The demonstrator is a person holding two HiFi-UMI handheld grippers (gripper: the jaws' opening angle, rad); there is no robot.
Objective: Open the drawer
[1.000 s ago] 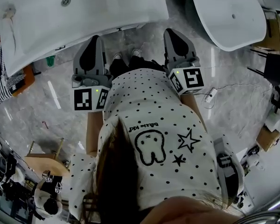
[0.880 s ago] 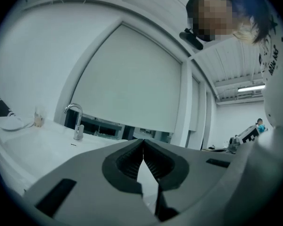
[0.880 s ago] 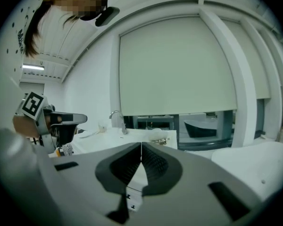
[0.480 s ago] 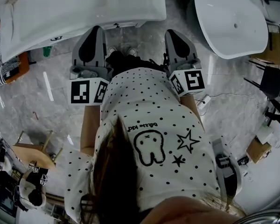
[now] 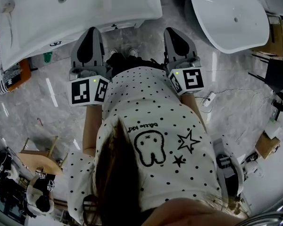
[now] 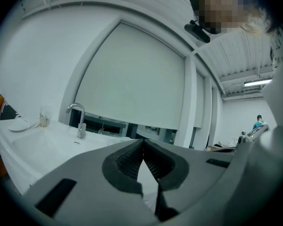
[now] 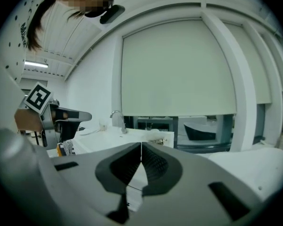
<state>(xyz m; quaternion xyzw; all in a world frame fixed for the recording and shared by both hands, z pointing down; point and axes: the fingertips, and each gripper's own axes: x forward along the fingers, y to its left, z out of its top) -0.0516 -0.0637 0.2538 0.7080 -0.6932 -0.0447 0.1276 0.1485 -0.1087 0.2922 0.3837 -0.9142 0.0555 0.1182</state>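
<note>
1. My left gripper [image 5: 90, 33] is clenched, its jaw tips meeting on nothing, and it points toward 12 o'clock in the head view.
2. My right gripper [image 5: 173, 32] is clenched empty too and sits beside it, toward 1 o'clock.
3. The white sink counter [image 5: 85, 6] lies at 11 o'clock, near the left tips. A faucet [image 6: 78, 121] stands on it.
4. I cannot pick out the drawer in any view.
</note>
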